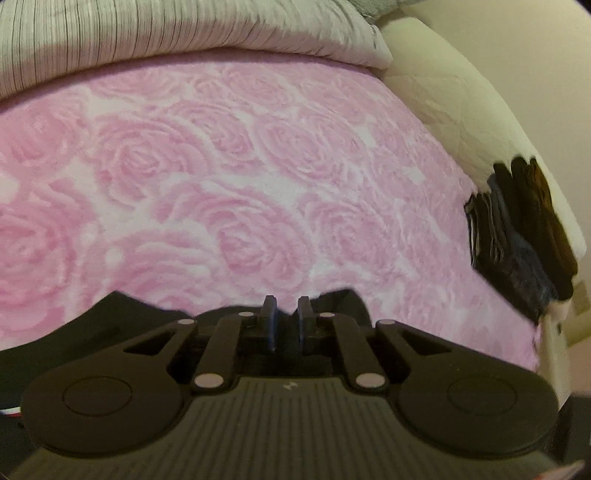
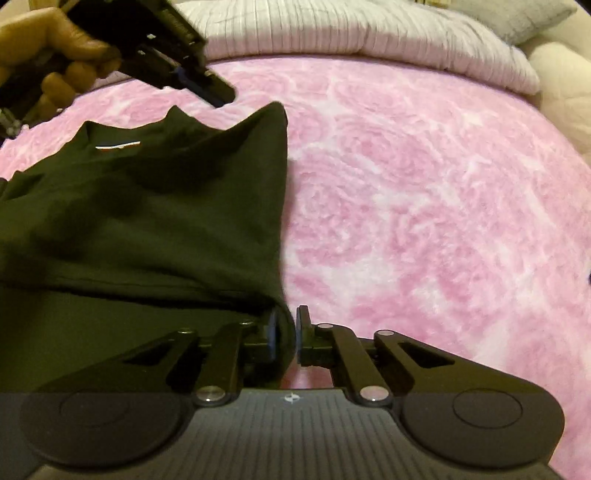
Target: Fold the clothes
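The right hand-held gripper is clamped on a corner of the black shirt, which lies on the pink bed. The left hand-held gripper, jaws nearly together, grips nothing visible. Striped pillows line the bed's far edge.

The shirt lies flat on the blanket, on the left side in the right wrist view. The right gripper is at the shirt's near right corner, with cloth between its fingers. The left gripper is just above the shirt's far right corner. Behind the blanket lies a pillow. In the left wrist view, a stack of folded clothes sits at the blanket's right edge.
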The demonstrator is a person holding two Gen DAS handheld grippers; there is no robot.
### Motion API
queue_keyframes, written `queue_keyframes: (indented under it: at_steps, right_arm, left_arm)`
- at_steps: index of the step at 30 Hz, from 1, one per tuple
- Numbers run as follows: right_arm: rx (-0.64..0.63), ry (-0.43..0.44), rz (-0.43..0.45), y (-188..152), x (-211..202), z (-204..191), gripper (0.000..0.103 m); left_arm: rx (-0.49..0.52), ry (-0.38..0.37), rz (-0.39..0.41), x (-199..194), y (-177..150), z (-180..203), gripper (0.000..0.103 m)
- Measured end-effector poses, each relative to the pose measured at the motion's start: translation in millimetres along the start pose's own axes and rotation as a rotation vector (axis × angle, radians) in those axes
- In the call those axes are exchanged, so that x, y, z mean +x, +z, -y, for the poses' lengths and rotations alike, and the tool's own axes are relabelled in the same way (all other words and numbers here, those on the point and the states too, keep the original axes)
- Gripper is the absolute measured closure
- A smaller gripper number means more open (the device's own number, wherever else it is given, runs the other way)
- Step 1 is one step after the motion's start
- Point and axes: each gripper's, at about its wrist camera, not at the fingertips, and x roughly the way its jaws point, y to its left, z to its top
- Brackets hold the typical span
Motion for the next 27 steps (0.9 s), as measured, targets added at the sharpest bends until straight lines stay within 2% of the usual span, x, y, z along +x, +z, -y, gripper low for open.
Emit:
queue_keyframes:
  at_steps: [1,3,6,9,12,15,16,17,19,22,24,27]
  right_arm:
    - [0.000,-0.007,0.002,0,-4,0,0.071]
    - [0.005,-0.017,0.002,2,-4,-1,0.068]
    - [0.011,0.004,0.021,6,-13,0,0.065]
    - [0.013,0.036,0.051,11,-24,0,0.064]
    - [-0.017,0.068,0.097,29,-23,-4,0.064]
    - [-0.045,0.076,0.118,55,-3,-6,0.065]
    - [-0.064,0.077,0.126,65,6,-8,0.067]
    - [-0.082,0.077,0.132,74,15,-10,0.076]
    - [-0.123,0.067,0.131,91,35,-16,0.079]
    - [-0.167,0.056,0.092,108,66,-26,0.079]
    - [-0.179,0.052,0.067,115,85,-32,0.079]
    - [-0.156,0.032,0.055,119,89,-35,0.079]
  left_arm:
    - [0.019,0.018,-0.004,-4,-5,1,0.095]
    - [0.037,0.067,-0.008,-14,-21,-2,0.094]
    - [-0.027,0.127,0.004,-41,-52,-18,0.090]
    - [-0.103,0.231,0.023,-84,-96,-38,0.085]
    - [-0.189,0.349,0.044,-134,-142,-62,0.083]
    - [-0.266,0.487,0.054,-185,-187,-87,0.082]
    - [-0.301,0.522,0.056,-202,-201,-96,0.082]
    - [-0.328,0.555,0.062,-217,-214,-104,0.082]
    - [-0.367,0.601,0.069,-239,-235,-118,0.082]
    - [-0.405,0.600,0.088,-252,-257,-131,0.082]
    - [-0.405,0.568,0.096,-249,-262,-137,0.081]
    - [-0.387,0.482,0.106,-231,-259,-145,0.072]
